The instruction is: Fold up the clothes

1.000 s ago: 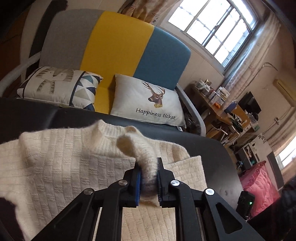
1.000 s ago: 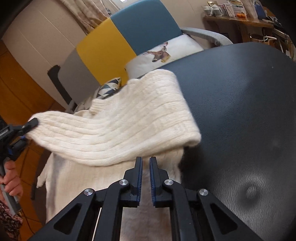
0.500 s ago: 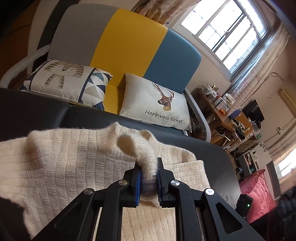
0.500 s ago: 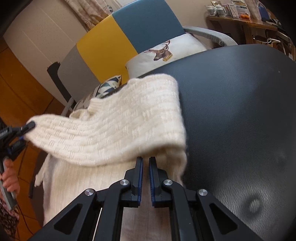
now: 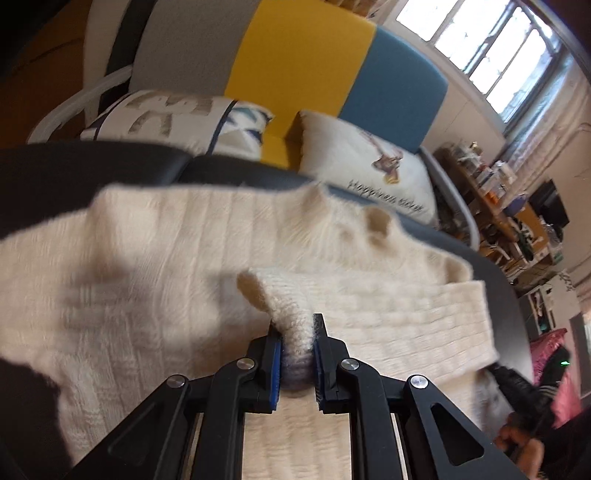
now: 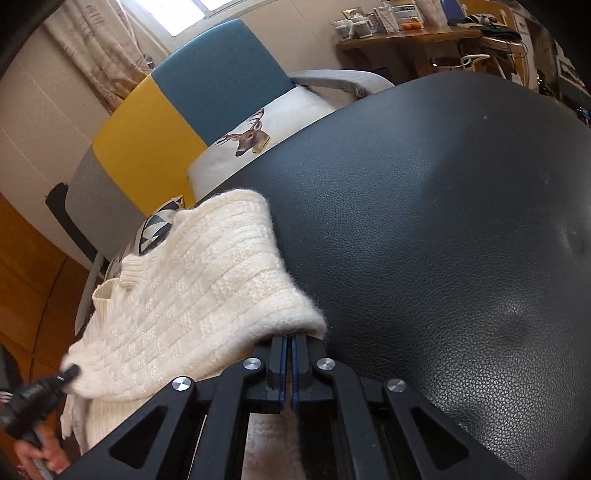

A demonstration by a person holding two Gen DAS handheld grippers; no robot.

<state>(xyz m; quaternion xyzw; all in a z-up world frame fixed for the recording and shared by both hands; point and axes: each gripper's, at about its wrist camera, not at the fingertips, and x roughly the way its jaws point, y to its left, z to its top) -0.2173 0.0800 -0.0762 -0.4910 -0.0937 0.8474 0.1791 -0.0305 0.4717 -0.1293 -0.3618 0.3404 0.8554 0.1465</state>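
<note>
A cream knitted sweater (image 5: 155, 266) lies on a black leather surface (image 6: 443, 221). My left gripper (image 5: 297, 350) is shut on a bunched cuff of the sweater's sleeve (image 5: 291, 314) and holds it over the sweater's body. The sleeve stretches across to the right. In the right wrist view the sweater (image 6: 192, 302) drapes over my right gripper (image 6: 288, 343), whose jaws are pressed together under the folded edge; whether fabric is pinched between them is hidden. The left gripper (image 6: 68, 371) shows at the far left there, holding the sleeve end.
A grey, yellow and blue sofa (image 5: 303, 62) stands behind the surface with a patterned cushion (image 5: 173, 118) and a deer cushion (image 5: 365, 173). A cluttered wooden desk (image 6: 417, 33) stands at the back right. The right side of the leather surface is bare.
My left gripper has carried the sleeve cuff in over the sweater body and to the right. The sleeve fold has moved left and now lies over my right gripper's tips.
</note>
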